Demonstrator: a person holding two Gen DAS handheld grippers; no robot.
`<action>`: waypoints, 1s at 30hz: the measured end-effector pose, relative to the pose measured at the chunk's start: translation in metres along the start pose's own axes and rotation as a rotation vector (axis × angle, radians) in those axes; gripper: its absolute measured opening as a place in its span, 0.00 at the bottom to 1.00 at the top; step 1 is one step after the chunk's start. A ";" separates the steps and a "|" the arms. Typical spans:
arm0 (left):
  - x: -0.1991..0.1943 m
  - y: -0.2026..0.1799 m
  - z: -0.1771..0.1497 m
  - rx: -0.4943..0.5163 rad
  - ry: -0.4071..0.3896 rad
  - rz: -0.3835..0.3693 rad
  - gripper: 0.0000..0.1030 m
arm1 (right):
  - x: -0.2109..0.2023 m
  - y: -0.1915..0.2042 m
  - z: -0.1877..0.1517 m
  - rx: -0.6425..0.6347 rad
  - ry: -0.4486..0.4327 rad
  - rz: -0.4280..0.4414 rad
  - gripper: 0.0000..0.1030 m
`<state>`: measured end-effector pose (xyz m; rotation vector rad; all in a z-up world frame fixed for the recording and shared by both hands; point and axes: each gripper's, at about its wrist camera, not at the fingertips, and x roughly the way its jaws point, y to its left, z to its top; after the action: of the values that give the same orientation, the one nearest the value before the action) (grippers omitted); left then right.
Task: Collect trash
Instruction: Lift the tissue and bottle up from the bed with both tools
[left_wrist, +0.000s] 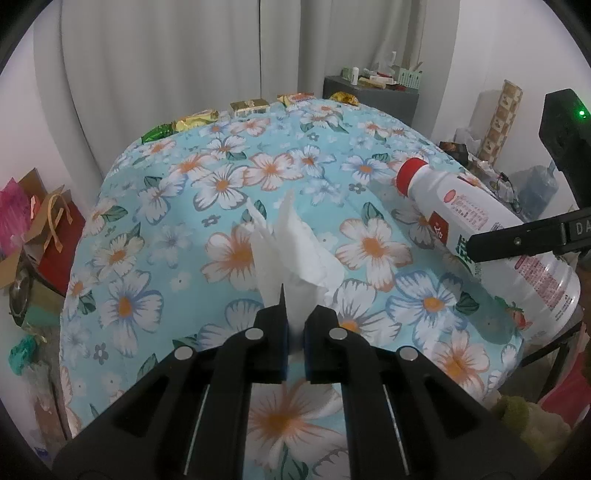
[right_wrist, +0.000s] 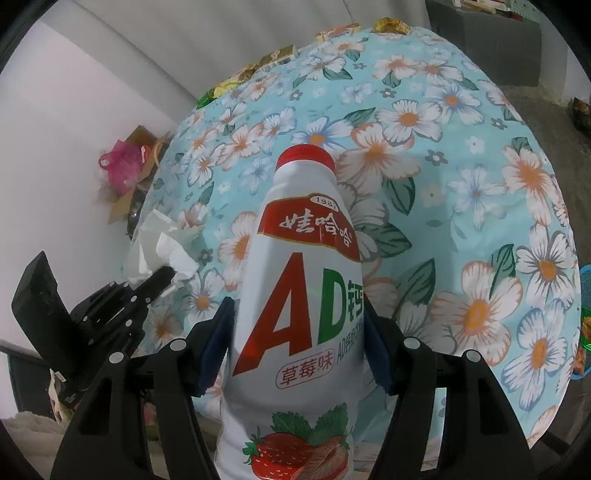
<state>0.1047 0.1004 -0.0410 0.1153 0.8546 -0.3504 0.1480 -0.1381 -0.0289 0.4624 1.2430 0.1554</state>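
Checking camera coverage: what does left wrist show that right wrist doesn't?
Left wrist only: the grey cabinet with clutter on top, and the left gripper head-on, shut on the white tissue.
Right wrist only: the bottle label front with its strawberry picture, clamped in the right gripper.
Both: the floral tablecloth, tissue, bottle, and wrappers along the far edge.

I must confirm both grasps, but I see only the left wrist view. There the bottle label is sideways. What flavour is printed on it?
Observer: The bottle shows strawberries and a big "AD".
Operator: Do both pads touch it?
Observer: Yes, the right hand-held gripper has a blue pad on each side of the label.
Operator: How does my tissue look from there?
Observer: The tissue sticks out past the left hand-held gripper, off the floral tablecloth.
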 end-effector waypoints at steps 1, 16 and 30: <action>-0.001 0.000 0.000 0.001 -0.002 0.000 0.04 | -0.001 0.000 0.000 0.000 -0.003 0.001 0.61; -0.015 -0.008 0.003 0.011 -0.043 -0.003 0.04 | -0.012 0.003 -0.003 -0.004 -0.043 0.014 0.61; -0.034 -0.021 0.011 0.024 -0.106 -0.021 0.04 | -0.038 0.003 -0.010 -0.002 -0.109 0.021 0.61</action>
<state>0.0848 0.0866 -0.0068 0.1094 0.7475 -0.3838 0.1271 -0.1466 0.0031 0.4763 1.1318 0.1468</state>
